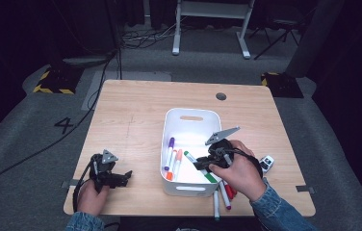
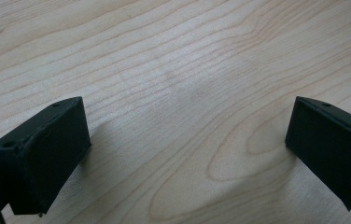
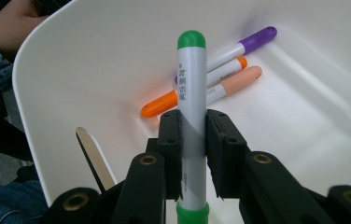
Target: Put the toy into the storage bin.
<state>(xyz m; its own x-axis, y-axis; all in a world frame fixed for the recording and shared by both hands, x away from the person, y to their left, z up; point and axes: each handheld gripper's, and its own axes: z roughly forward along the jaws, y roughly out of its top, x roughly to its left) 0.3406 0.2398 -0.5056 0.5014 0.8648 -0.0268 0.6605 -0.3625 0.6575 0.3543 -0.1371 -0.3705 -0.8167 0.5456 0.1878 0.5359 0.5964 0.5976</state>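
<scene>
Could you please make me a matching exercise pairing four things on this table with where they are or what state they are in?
Things:
1. green marker
2. purple marker
3. left gripper
4. red marker

States:
A. lying on the table outside the bin
B. jaws open over bare wood
C. clamped in the right gripper over the bin
D. lying in the bin beside the orange marker

Pairs: 1-C, 2-D, 3-B, 4-A

Seven markers — one bin
</scene>
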